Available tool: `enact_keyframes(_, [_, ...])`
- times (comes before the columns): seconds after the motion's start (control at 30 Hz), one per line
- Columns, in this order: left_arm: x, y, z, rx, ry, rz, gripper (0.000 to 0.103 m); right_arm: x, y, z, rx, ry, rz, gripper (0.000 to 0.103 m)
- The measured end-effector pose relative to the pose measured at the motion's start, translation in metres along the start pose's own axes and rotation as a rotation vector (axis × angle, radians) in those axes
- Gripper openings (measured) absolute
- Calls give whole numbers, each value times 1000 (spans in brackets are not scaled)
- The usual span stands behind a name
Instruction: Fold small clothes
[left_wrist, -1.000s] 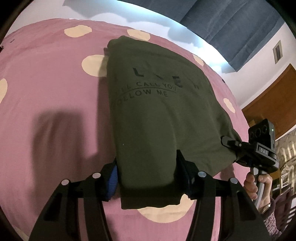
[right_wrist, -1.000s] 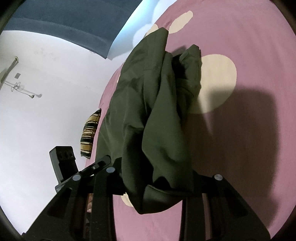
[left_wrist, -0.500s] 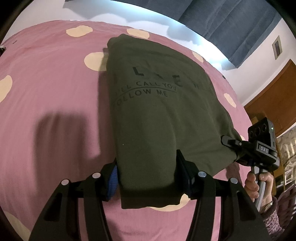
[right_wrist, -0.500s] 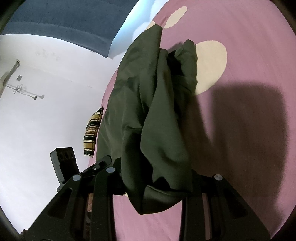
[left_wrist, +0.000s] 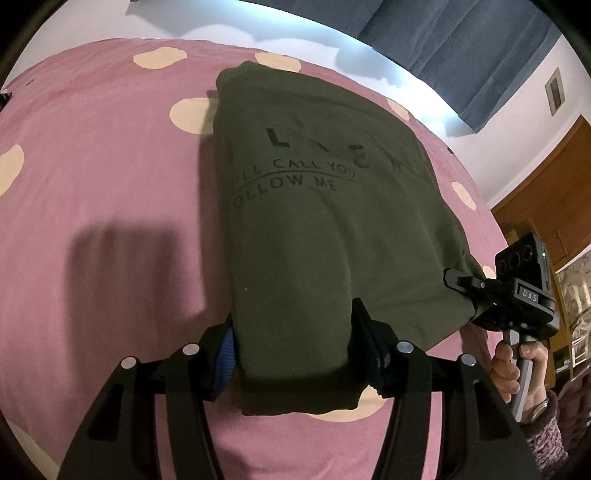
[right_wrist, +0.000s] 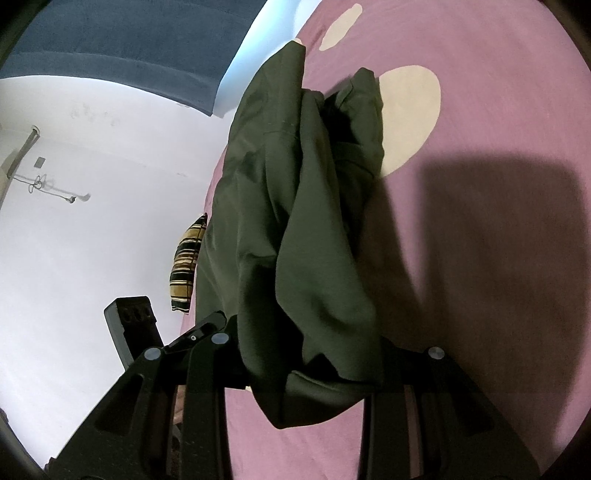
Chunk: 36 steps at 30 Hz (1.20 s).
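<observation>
A dark olive T-shirt with black lettering hangs lifted over the pink bed, its far end resting on the cover. My left gripper is shut on the shirt's near edge. My right gripper is shut on the shirt's other near corner; its fabric hangs bunched in folds. The right gripper also shows in the left wrist view, at the shirt's right edge, with a hand on its handle. The left gripper's body shows in the right wrist view, at lower left.
The pink bed cover has cream dots. A striped pillow lies at the bed's far side. Blue curtains and a white wall stand behind; a wooden door is at the right.
Both grippers have lifted the shirt's near edge a little higher and nearer. The grips have not changed.
</observation>
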<state>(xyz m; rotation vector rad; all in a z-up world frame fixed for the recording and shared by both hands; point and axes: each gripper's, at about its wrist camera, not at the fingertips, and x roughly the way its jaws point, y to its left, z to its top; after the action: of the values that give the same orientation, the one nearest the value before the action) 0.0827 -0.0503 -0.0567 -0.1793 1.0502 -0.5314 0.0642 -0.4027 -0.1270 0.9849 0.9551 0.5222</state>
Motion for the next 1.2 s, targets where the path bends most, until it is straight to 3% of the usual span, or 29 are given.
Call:
enact_keyframes(0.83, [-4,-1,-4,11,-18,-9,61,2,-2,2,3,2,13,33])
enact_keyframes(1.07, [-30,8,-3,1,-33,-116,66,-24,11,11,-65,-33,-47,64])
enact_keyframes(1.13, [-42,9,2,37,-81,-136,68,-36,12,24,-59,-79,-34,70])
enact_keyframes(1.2, [-48,8,14,72,-127,-108,73,-40,10,42,-33,-112,-19,74])
